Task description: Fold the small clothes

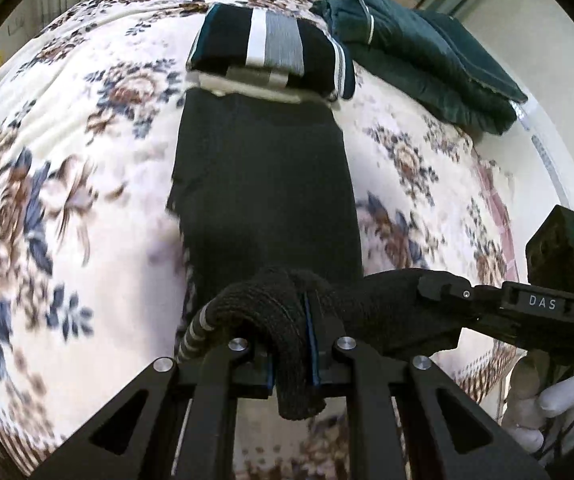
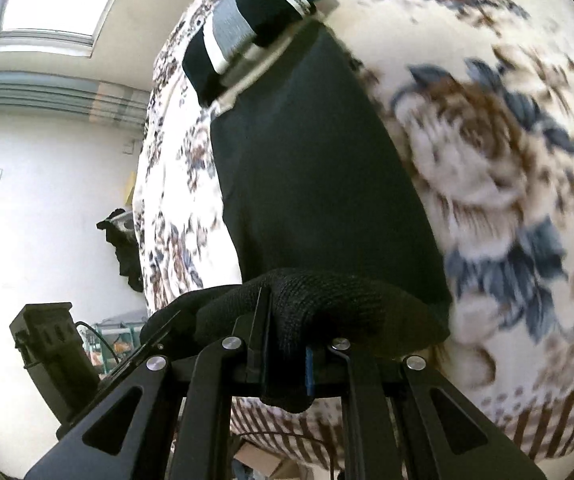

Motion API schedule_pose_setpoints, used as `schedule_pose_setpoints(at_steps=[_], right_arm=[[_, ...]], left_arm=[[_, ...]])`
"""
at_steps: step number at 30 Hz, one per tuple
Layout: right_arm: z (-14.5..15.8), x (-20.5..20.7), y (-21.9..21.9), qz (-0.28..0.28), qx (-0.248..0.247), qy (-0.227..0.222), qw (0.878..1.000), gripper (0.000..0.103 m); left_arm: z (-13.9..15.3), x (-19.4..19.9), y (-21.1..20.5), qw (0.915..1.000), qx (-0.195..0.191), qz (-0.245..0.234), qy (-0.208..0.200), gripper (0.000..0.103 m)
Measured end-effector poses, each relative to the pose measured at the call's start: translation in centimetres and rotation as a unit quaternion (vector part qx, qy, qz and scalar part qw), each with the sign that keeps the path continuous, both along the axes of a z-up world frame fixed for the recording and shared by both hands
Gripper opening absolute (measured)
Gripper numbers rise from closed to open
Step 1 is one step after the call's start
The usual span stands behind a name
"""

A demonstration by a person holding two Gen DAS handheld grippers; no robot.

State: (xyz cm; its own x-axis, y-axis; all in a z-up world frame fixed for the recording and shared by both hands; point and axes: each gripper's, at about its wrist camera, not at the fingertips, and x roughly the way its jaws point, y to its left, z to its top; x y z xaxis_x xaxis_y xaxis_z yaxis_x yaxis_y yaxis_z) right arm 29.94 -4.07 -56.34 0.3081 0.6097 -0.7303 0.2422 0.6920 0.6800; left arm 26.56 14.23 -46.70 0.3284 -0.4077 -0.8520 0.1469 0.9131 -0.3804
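On the bed [image 1: 67, 208], floral cover, a black garment [image 1: 263, 184] runs lengthwise from the near edge toward a folded striped piece [image 1: 271, 52]. Far end of the garment touches that piece; a white strip shows between them.

Left tool [image 1: 293, 360]: jaws pressed together, pinching the garment's thick knitted near edge, which bunches over the fingertips and hangs down between them. Right tool [image 2: 283, 356]: same, clamped on the knit edge further along. Both hold the same end, lifted off the cover; the rest slopes down to the bed.

From the left wrist view the right tool [image 1: 487, 300] sits just beside, with a gloved hand [image 1: 547, 412] on its grip. Dark green folded clothes [image 1: 427, 60] lie at the bed's far right corner, near the striped piece. Cover is motion-blurred.
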Motion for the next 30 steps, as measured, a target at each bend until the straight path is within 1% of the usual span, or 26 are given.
schedule_pose_setpoints(at_steps=[4, 8, 10, 11, 12, 13, 14, 16, 17, 18, 19, 20, 21, 22, 23, 24, 26, 27, 29, 30], right_arm=[[0.5, 4.1, -0.2, -0.01, 0.0, -0.008, 1.0, 0.013], [0.8, 9.4, -0.5, -0.021, -0.012, -0.024, 0.999, 0.013], [0.7, 13.2, -0.7, -0.026, -0.022, -0.033, 0.999, 0.013], [0.6, 14.8, -0.8, -0.026, -0.028, -0.036, 0.999, 0.013], [0.1, 17.4, -0.8, -0.025, -0.043, -0.039, 0.998, 0.013], [-0.2, 19.1, -1.0, -0.028, -0.05, -0.04, 0.998, 0.013], [-0.7, 20.9, -1.1, -0.029, -0.056, -0.039, 0.997, 0.013], [-2.8, 25.4, -1.4, -0.028, -0.061, -0.019, 0.998, 0.013], [-4.1, 27.5, -1.9, -0.035, -0.05, -0.002, 0.998, 0.015], [-5.1, 28.6, -2.3, -0.041, -0.036, 0.011, 0.998, 0.016], [-6.4, 30.0, -3.0, -0.048, -0.013, 0.033, 0.998, 0.018], [-7.2, 30.6, -3.5, -0.054, 0.005, 0.043, 0.998, 0.024], [-7.5, 30.9, -4.1, -0.064, 0.018, 0.045, 0.997, 0.038], [-7.2, 30.8, -4.8, -0.074, 0.022, 0.027, 0.997, 0.048], [-6.7, 30.5, -5.3, -0.078, 0.024, 0.007, 0.997, 0.066], [-6.2, 30.1, -5.7, -0.077, 0.024, -0.005, 0.997, 0.071], [-5.8, 29.1, -6.4, -0.066, 0.009, -0.002, 0.998, 0.071], [-5.7, 28.7, -6.6, -0.062, 0.004, -0.002, 0.998, 0.071], [-5.6, 27.2, -7.2, -0.049, -0.02, 0.004, 0.999, 0.071], [-5.8, 26.5, -7.6, -0.044, -0.028, 0.01, 0.999, 0.072]], left_arm=[[0.1, 4.4, 0.5, 0.9998, -0.019, 0.006, -0.004, 0.01], [-0.6, 10.6, 1.0, 0.999, -0.042, 0.011, -0.013, 0.01], [-1.3, 14.1, 1.1, 0.9987, -0.047, 0.01, -0.02, 0.01], [-2.1, 16.5, 1.1, 0.9986, -0.048, 0.011, -0.022, 0.01], [-2.6, 18.0, 1.2, 0.9984, -0.051, 0.012, -0.023, 0.01], [-3.3, 19.8, 1.3, 0.9984, -0.052, 0.011, -0.02, 0.01], [-4.3, 21.8, 1.4, 0.9983, -0.054, 0.016, -0.013, 0.011], [-6.7, 25.5, 2.1, 0.996, -0.08, 0.034, 0.02, 0.012], [-7.9, 27.0, 2.4, 0.9945, -0.087, 0.044, 0.039, 0.014], [-8.9, 28.1, 2.8, 0.9925, -0.097, 0.052, 0.055, 0.02], [-9.5, 28.8, 3.2, 0.9902, -0.111, 0.056, 0.064, 0.025], [-10.1, 29.2, 3.6, 0.9879, -0.123, 0.062, 0.07, 0.041], [-10.2, 29.2, 4.3, 0.9854, -0.14, 0.07, 0.067, 0.052], [-10.2, 29.0, 5.0, 0.9825, -0.16, 0.076, 0.06, 0.057], [-10.1, 28.6, 5.9, 0.9783, -0.182, 0.086, 0.051, 0.063], [-10.0, 28.2, 6.7, 0.9755, -0.192, 0.096, 0.05, 0.064], [-9.7, 26.8, 8.4, 0.9681, -0.22, 0.109, 0.051, 0.064], [-9.4, 25.9, 8.9, 0.967, -0.222, 0.114, 0.05, 0.064], [-8.6, 23.1, 10.0, 0.9676, -0.219, 0.117, 0.044, 0.064], [-8.2, 21.0, 10.4, 0.9697, -0.209, 0.12, 0.041, 0.064]])
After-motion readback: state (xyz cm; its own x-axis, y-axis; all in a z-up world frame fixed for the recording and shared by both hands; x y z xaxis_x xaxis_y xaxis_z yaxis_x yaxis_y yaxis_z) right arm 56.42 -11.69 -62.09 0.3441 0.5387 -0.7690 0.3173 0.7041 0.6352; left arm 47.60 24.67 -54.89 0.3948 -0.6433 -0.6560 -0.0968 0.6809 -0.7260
